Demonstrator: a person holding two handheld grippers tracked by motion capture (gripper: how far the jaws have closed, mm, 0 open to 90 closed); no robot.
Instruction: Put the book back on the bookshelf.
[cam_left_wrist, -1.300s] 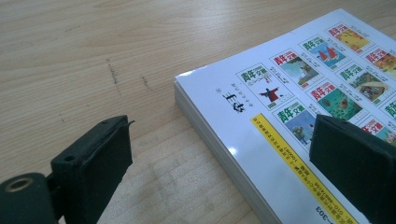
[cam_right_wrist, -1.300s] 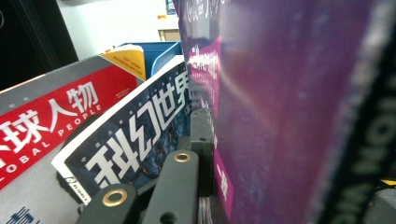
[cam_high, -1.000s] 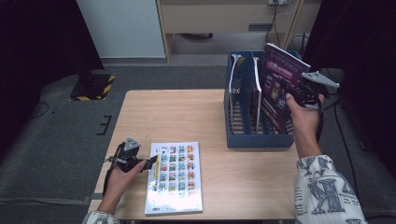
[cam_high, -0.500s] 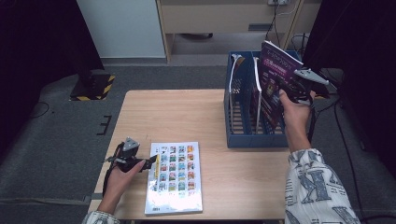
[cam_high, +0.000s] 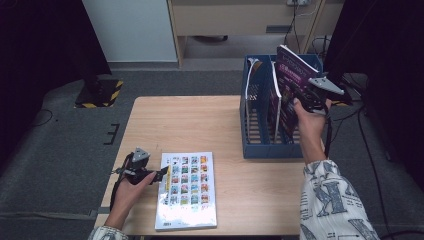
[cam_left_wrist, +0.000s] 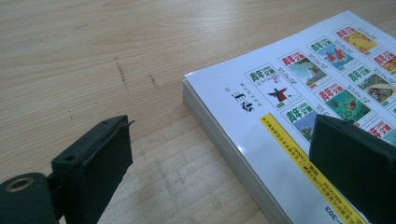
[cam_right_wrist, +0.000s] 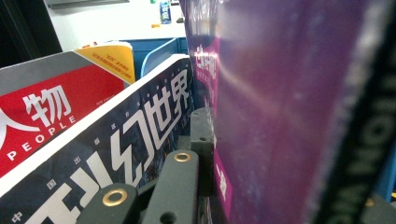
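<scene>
Purple magazine (cam_high: 292, 80) | clamped between right gripper (cam_high: 314, 95) fingers | over blue rack (cam_high: 272, 148)

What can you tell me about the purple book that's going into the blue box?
The purple book is thin and soft-covered, with a glossy purple cover and pale lettering. It stands upright, tilted a little, its lower part down in the blue rack at the table's far right and its top poking out above the rim. The right gripper has its jaws shut on the book's edge. Beside it in the rack stands a dark magazine with big white characters.
</scene>
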